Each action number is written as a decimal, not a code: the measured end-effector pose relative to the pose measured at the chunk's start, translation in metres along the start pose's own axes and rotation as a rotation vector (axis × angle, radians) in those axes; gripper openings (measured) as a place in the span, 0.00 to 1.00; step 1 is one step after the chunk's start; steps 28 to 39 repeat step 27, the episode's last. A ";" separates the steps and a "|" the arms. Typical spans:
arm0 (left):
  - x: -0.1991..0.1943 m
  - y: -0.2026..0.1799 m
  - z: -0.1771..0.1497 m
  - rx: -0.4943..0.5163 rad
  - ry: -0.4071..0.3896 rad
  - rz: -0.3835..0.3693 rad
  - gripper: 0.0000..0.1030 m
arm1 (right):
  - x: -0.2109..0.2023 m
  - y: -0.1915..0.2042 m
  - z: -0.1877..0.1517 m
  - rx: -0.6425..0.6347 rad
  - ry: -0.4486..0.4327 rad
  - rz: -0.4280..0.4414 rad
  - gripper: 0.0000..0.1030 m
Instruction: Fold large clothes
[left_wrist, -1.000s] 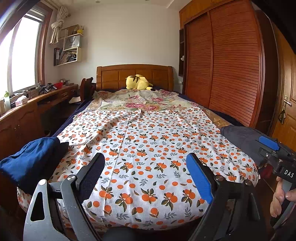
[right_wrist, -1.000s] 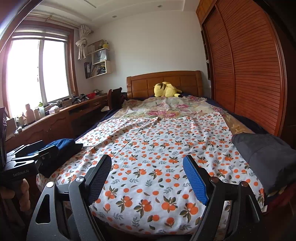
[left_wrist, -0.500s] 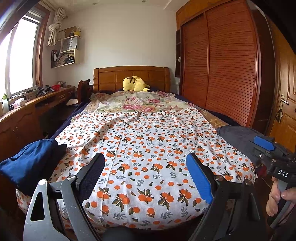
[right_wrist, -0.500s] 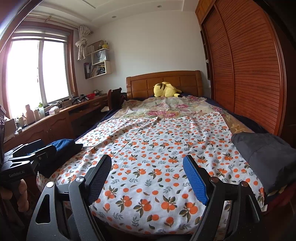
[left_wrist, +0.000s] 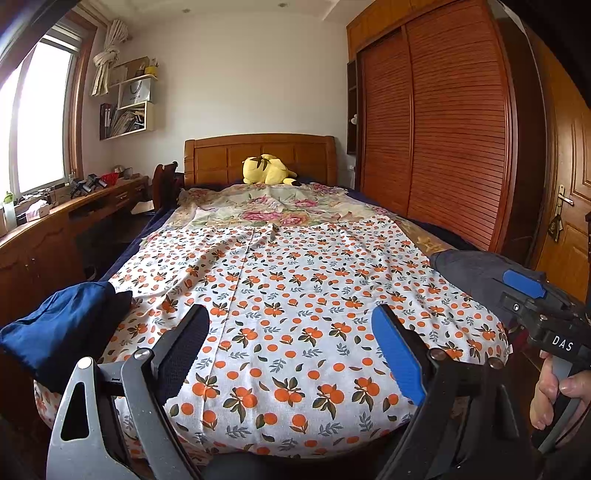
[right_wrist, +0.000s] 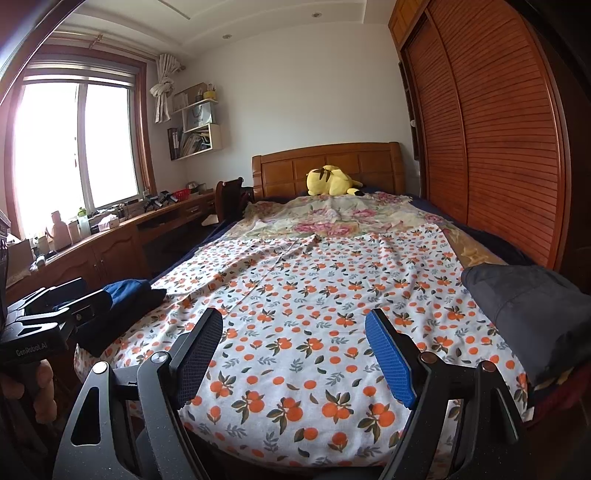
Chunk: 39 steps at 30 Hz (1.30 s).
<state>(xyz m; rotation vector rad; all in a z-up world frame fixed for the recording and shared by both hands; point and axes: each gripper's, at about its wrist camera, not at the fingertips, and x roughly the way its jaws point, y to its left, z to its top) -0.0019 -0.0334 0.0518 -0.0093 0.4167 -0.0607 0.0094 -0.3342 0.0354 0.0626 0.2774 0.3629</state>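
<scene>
You stood at the foot of the bed (left_wrist: 424, 240), facing its wooden headboard (right_wrist: 325, 166), with the slatted wardrobe (left_wrist: 454, 129) along the right side and the long desk (right_wrist: 110, 240) under the window (right_wrist: 74, 140) on the left. Spread flat over the near part of the mattress lay the garment you had to fold, the large white cloth with orange fruit print (left_wrist: 295, 314), its near hem hanging over the foot edge and a seam running up its middle; beyond it a floral blanket (right_wrist: 332, 218) covered the far part. A dark grey garment (right_wrist: 528, 310) sat folded at the near right corner, partly on the printed cloth, and a navy blue garment (left_wrist: 62, 325) sat bundled at the near left corner. A yellow plush toy (left_wrist: 267, 170) rested against the headboard. Your left gripper (left_wrist: 288, 339) hovered above the near end of the printed cloth with its 2 fingers spread wide and nothing between them, not touching the fabric. Your right gripper (right_wrist: 291, 350) hung likewise over the same near end, fingers wide apart and empty. In the left wrist view your right hand (left_wrist: 557, 391) showed at the right edge around its handle; in the right wrist view your left hand (right_wrist: 33, 391) showed at the left edge
</scene>
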 end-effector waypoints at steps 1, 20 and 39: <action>-0.001 -0.001 0.000 0.000 -0.001 0.000 0.87 | 0.000 0.001 0.000 0.000 0.000 0.000 0.79; 0.000 -0.004 -0.001 0.001 -0.001 -0.007 0.87 | 0.001 0.003 0.001 0.007 -0.002 -0.003 0.79; 0.000 -0.004 -0.001 0.003 -0.002 -0.012 0.87 | 0.001 0.004 0.000 0.012 -0.002 -0.003 0.79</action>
